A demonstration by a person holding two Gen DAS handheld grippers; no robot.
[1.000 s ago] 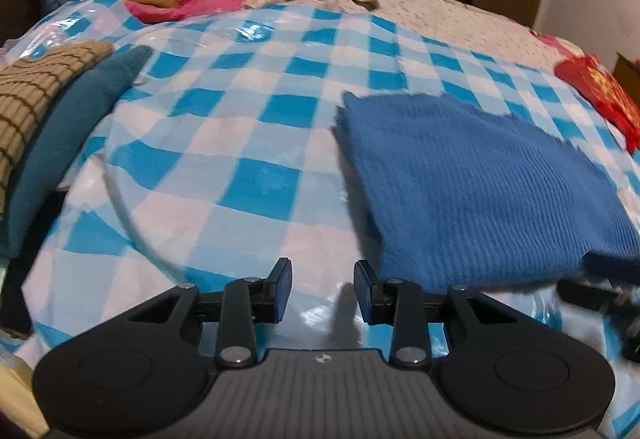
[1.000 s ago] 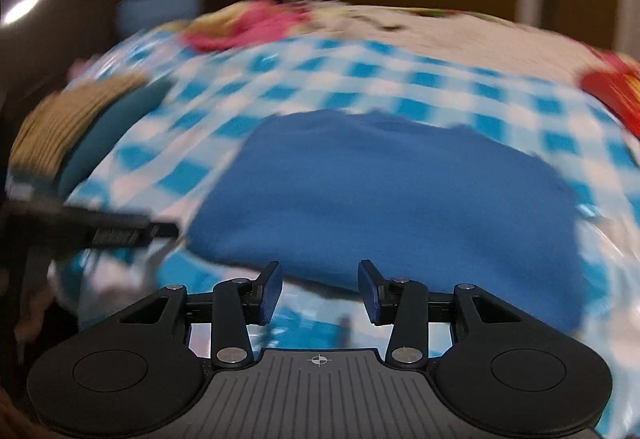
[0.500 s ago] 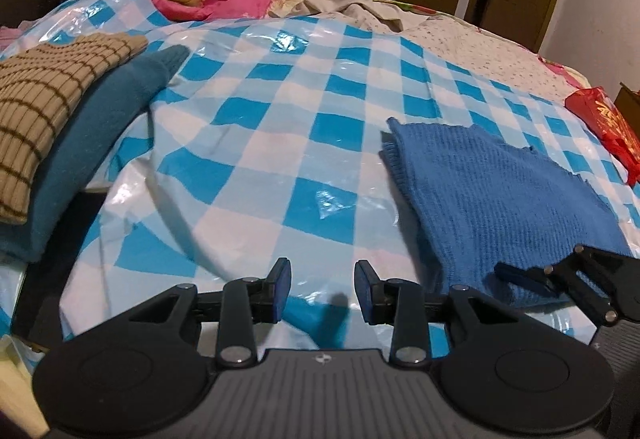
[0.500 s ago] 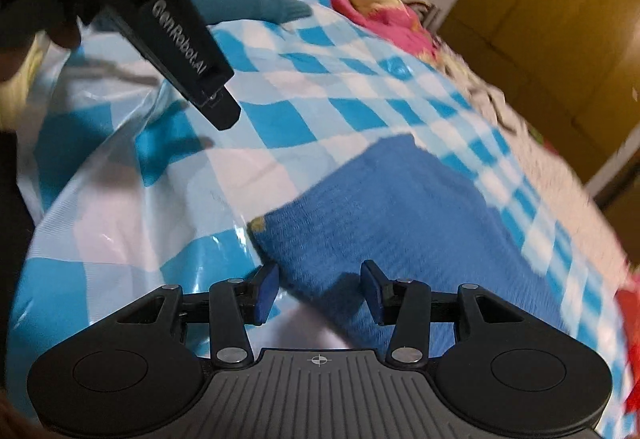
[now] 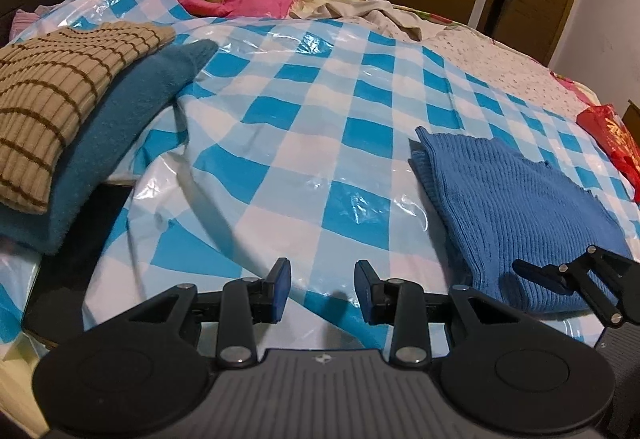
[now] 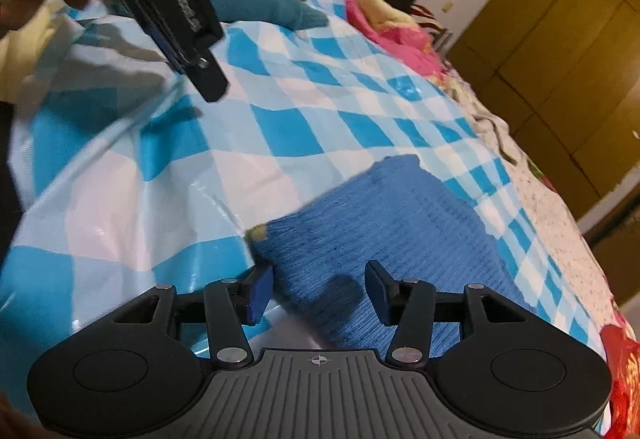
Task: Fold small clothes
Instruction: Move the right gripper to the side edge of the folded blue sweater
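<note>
The folded blue ribbed-knit garment (image 5: 516, 215) lies flat on the glossy blue-and-white checked plastic sheet (image 5: 320, 143) over the bed, its long axis running away from the open right gripper (image 6: 318, 289) at its near edge, while the left gripper (image 5: 322, 289), also open, hovers beside it.

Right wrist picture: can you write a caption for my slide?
Open right tongs hover at the near corner of a folded blue knit on a checkered bed cover.
</note>
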